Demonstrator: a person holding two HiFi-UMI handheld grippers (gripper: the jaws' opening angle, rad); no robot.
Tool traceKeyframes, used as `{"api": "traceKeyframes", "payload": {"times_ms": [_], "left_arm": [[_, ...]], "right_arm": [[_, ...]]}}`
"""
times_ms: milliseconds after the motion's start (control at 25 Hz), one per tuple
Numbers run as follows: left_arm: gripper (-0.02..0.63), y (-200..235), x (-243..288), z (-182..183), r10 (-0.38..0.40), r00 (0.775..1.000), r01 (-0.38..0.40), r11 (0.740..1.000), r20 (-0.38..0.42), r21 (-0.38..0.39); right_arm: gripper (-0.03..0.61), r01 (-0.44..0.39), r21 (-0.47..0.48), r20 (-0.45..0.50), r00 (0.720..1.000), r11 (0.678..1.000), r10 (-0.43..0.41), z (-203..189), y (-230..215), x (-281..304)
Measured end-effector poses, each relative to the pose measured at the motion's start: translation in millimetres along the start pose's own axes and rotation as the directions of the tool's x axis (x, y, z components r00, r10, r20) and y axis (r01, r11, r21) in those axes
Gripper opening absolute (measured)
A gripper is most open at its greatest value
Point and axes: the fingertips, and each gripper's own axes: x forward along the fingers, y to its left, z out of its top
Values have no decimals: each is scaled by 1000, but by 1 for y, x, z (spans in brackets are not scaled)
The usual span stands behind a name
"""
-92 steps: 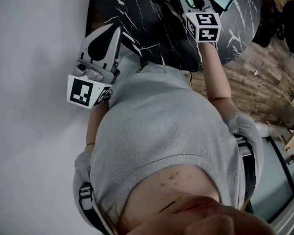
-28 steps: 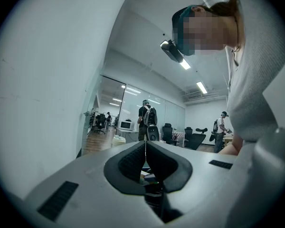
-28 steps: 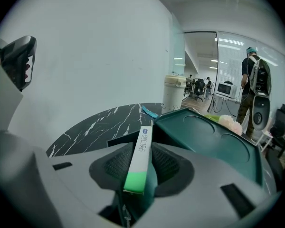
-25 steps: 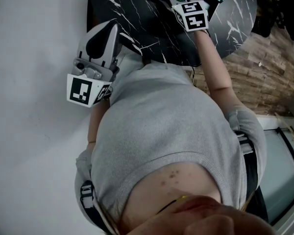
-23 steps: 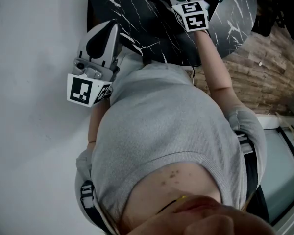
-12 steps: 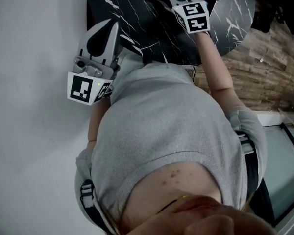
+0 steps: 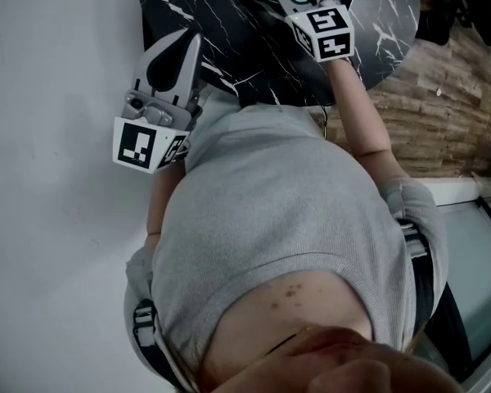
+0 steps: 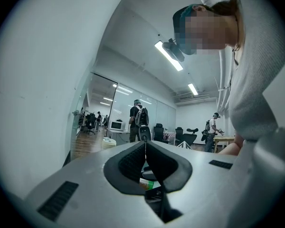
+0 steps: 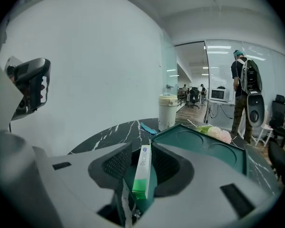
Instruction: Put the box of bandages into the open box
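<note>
Our right gripper (image 9: 141, 148) has its jaws closed on the box of bandages (image 9: 142, 172), a slim white-and-green carton pinched by its flat sides. The carton's long axis runs along the jaws and points forward, green end nearest the camera. Straight ahead and a little to the right lies the open box (image 9: 213, 163), teal, on the dark marble table (image 9: 114, 134). Its near rim sits just past the jaw tips, so we judge the coming move to be forward and down over that rim.

Our left gripper (image 8: 145, 142) has its jaws pressed together on nothing and aims up into the room, so the right is the nearer one.

The right gripper view shows the carton and the open box's round recesses. The head view shows neither, only a teal corner at its top edge, but it shows the left gripper off the table's edge, beside our body.
</note>
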Motion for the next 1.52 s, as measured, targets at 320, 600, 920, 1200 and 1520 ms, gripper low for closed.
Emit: {"api": "traceKeyframes", "payload": {"times_ms": [320, 600, 920, 1200, 1520], "left_arm": [[12, -6, 11, 2, -55, 998, 55, 998, 10, 3], [12, -8, 22, 4, -106, 994, 106, 994, 15, 3], [12, -12, 37, 3, -171, 985, 171, 985, 8, -9], [12, -25, 53, 5, -240, 971, 240, 971, 17, -10], [12, -36, 70, 9, -304, 952, 305, 952, 29, -5]], "right_arm": [[176, 25, 34, 74, 997, 999, -27, 17, 2, -26], [111, 66, 86, 149, 986, 994, -78, 36, 0, -52], [92, 105, 144, 187, 974, 984, -131, 42, -8, -77], [86, 150, 166, 222, 957, 975, -185, 50, -16, -105], [78, 193, 188, 247, 940, 963, -237, 53, -23, -130]]}}
